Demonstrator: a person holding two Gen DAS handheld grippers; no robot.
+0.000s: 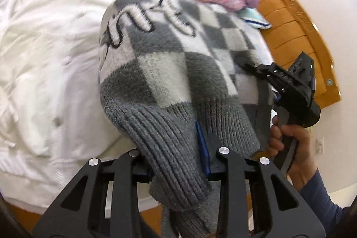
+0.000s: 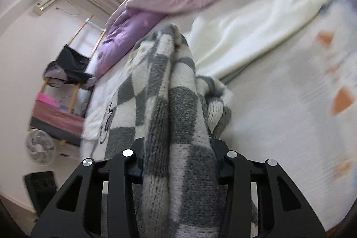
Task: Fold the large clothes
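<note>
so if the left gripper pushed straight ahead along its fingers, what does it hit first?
The checkered sweater it already grips: the left gripper is shut on the ribbed hem, and the knit fills the line ahead. Beyond that, probably the white bedding, though depth is unclear.

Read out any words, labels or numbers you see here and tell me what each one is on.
Checkered sweater: large white looped script outlined in black, cut off by folds and motion blur; not readable as a word.
Wooden headboard: a faint mark along the top edge, too small and blurred to read.
Wall air conditioner: no legible label.
Nothing else carries text.
</note>
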